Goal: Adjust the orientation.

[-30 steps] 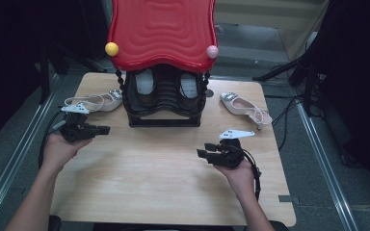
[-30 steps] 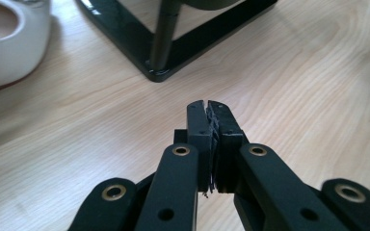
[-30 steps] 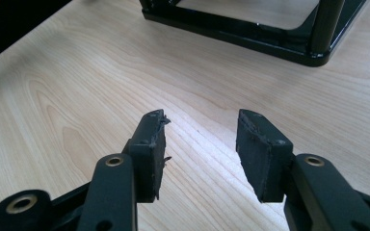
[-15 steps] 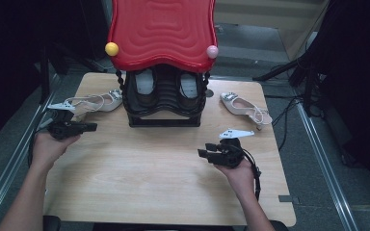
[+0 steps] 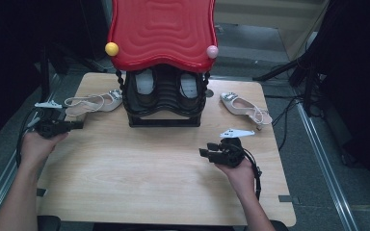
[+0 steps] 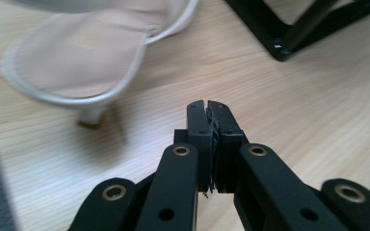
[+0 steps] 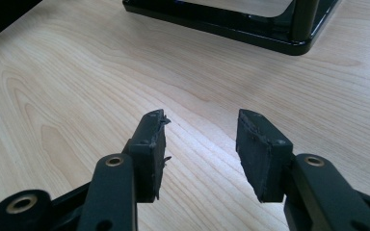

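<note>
From the high view, my left gripper (image 5: 77, 125) sits at nine o'clock, nosed toward the pale sandal (image 5: 92, 102) beside the black shoe rack (image 5: 164, 103). Left gripper view: jaws pressed together, empty, sandal (image 6: 82, 53) at eleven o'clock, probably lining up. Right gripper view: right gripper (image 7: 201, 144) spread wide over bare table (image 7: 77, 72), waiting.
</note>
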Tool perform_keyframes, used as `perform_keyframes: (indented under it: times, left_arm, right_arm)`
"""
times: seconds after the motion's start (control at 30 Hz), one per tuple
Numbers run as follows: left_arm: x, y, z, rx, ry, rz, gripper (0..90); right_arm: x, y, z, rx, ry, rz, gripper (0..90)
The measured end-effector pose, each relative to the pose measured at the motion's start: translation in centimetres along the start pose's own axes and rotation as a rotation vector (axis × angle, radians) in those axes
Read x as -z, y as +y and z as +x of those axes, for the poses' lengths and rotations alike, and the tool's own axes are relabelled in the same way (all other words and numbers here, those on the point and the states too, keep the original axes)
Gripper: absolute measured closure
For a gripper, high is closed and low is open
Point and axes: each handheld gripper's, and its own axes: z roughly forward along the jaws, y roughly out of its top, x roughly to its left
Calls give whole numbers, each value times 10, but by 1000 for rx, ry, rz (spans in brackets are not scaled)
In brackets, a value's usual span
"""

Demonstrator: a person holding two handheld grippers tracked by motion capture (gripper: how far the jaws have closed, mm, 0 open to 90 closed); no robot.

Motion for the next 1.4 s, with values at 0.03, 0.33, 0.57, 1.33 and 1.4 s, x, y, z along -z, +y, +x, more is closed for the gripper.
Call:
perform_keyframes:
  times: [0.03,0.33,0.57,1.33,1.4]
  left_arm:
    - [0,0,4,3,5,3,894]
    - [0,-4,32,50,72,5,893]
    - [-8,-4,49,89,97,-3,894]
    - [-26,-2,40,103,48,40,900]
    - [-26,-2,36,111,47,29,900]
  right_arm:
    - [0,0,-1,1,0,2,546]
    - [4,0,-3,-13,-15,-9,544]
    - [6,-4,-3,-18,-30,-3,542]
    - [14,-12,-4,-36,-46,-12,540]
    - [13,-12,-4,-31,-45,-11,542]
